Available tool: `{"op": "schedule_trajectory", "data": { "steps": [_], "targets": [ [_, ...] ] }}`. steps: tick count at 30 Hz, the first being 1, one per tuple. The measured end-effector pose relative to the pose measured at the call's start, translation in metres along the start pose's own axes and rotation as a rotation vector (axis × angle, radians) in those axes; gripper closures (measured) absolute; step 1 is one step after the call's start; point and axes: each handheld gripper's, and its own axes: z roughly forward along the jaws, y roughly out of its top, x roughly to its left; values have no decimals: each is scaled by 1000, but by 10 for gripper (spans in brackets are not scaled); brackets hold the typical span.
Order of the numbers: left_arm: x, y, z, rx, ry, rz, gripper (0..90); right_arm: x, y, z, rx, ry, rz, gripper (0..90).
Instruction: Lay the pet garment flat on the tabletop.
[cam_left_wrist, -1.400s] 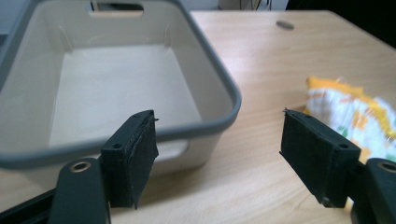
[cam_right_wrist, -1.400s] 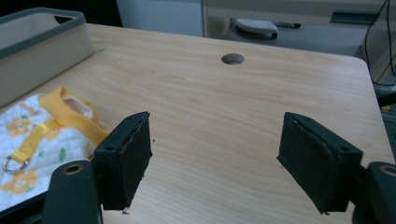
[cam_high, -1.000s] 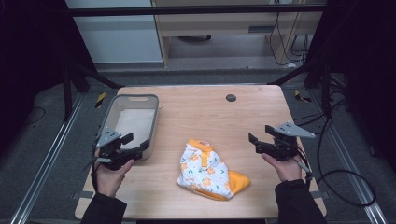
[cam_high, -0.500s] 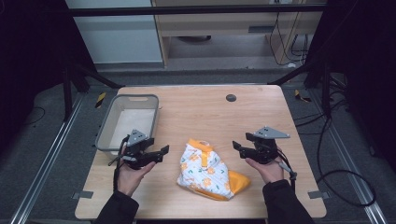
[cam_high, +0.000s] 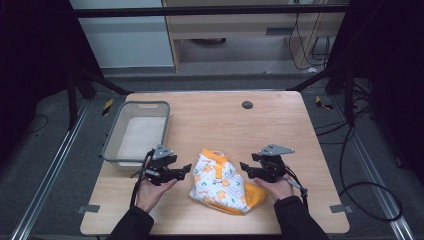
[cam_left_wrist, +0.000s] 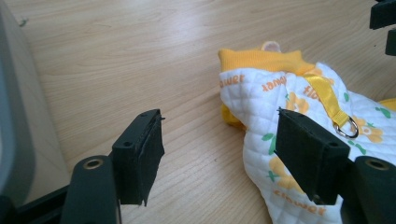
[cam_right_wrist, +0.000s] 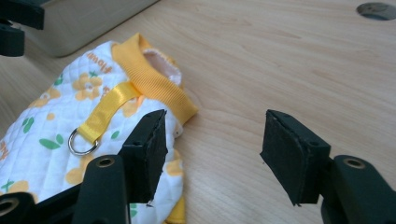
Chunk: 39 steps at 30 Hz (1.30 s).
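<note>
A small quilted white garment (cam_high: 222, 182) with orange flowers, yellow ribbed trim and a yellow strap with a metal ring (cam_left_wrist: 348, 127) lies on the wooden table near its front edge. My left gripper (cam_high: 187, 169) is just left of it, open, its jaws wide apart with the garment's left edge (cam_left_wrist: 261, 107) between and beyond them. My right gripper (cam_high: 243, 165) is just right of the garment, open, with the yellow collar (cam_right_wrist: 154, 79) ahead of its left jaw. Neither holds anything.
A grey plastic bin (cam_high: 136, 131) stands at the table's left, close behind my left gripper. A dark round grommet (cam_high: 247, 105) sits in the tabletop at the back. Bare wood (cam_high: 300, 130) lies to the right and behind the garment.
Both grippers have moved inward toward the garment from the table's sides. They now flank it closely. The garment has not moved.
</note>
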Motion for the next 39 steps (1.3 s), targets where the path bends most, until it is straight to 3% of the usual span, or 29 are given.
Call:
{"op": "schedule_trajectory", "data": {
  "steps": [4, 12, 20, 27, 30, 35, 39],
  "targets": [
    [-4, -2, 8, 16, -22, 2, 337, 3, -3, 6, 17, 17, -3, 401],
    [-13, -5, 23, 68, -54, 45, 368, 10, -11, 19, 76, 51, -17, 428],
    [-20, -11, 37, 109, -90, 65, 502, 18, -17, 30, 126, 101, -47, 483],
    [-21, -15, 43, 140, -122, 49, 650, 19, -20, 35, 156, 137, -46, 609],
    [-21, -15, 45, 151, -142, 39, 761, 19, -20, 36, 168, 140, -50, 743],
    [-21, -15, 45, 169, -158, 36, 810, 17, -18, 36, 187, 168, -32, 874],
    [-20, -15, 42, 158, -159, 43, 820, 17, -16, 35, 189, 171, -24, 882]
  ]
}}
